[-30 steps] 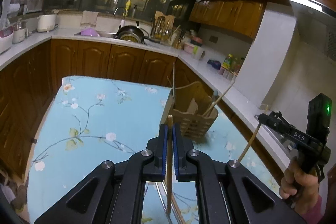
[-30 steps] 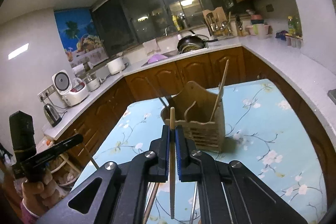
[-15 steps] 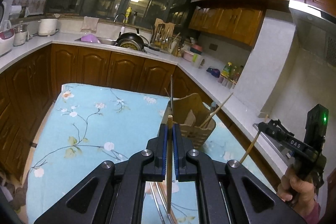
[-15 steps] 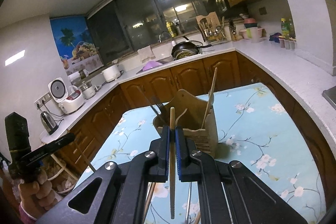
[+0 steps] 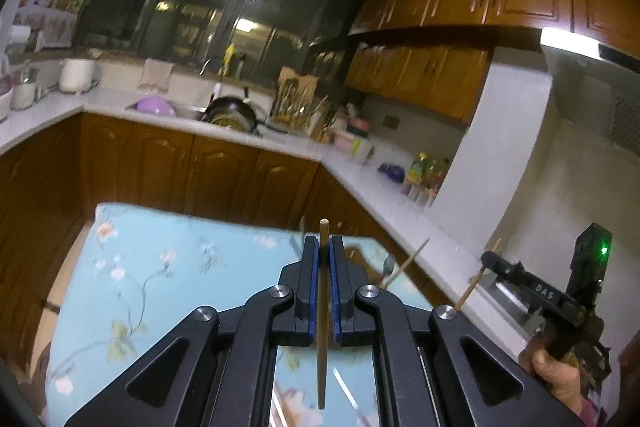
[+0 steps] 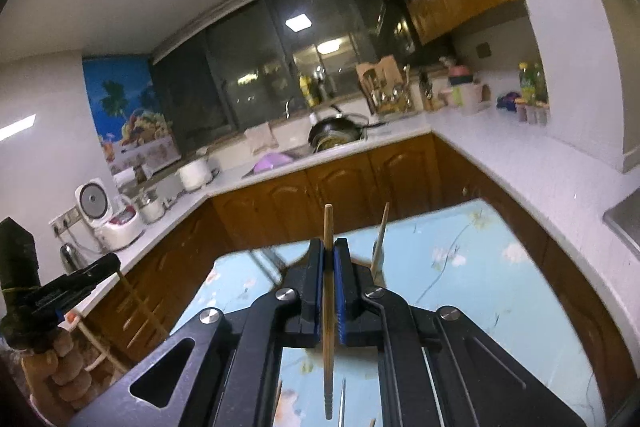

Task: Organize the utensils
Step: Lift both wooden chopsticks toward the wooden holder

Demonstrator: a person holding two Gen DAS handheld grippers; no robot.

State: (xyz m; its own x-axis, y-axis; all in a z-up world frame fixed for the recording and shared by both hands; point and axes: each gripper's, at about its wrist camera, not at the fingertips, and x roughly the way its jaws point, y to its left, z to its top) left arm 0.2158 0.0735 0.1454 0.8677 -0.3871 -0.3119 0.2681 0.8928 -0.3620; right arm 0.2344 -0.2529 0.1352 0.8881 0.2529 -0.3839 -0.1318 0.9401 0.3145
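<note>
- Left gripper (image 5: 324, 251): jaws closed on a single wooden chopstick (image 5: 322, 311). The stick stands roughly upright between the blue pads, its blunt end just above the fingertips and its thin end hanging below the gripper body.
- Right gripper (image 6: 329, 251): jaws closed on a second chopstick (image 6: 328, 307), held the same way, upright, top end above the pads and ridged tip hanging below.
- Each gripper appears in the other's view: the right one at the right edge of the left wrist view, carried in the person's right hand (image 5: 554, 375); the left one at the left edge of the right wrist view, carried in the left hand (image 6: 48, 359).
- Tabletop (image 5: 152, 291): covered by a light blue cloth with a flower print; it lies below and ahead of both grippers.
- Utensil holder: almost wholly hidden behind the gripper fingers. Only a wooden stick (image 6: 380, 239) rising from it shows just right of the right gripper's fingers; its body cannot be judged.
- More metal utensils (image 6: 342, 403) lie on the cloth beneath the right gripper, seen through the gap in its frame; their kind cannot be told.
- Surroundings: wooden cabinets (image 5: 224, 175), a white counter (image 6: 532, 163), a dark wok (image 5: 230, 113) at the sink.
</note>
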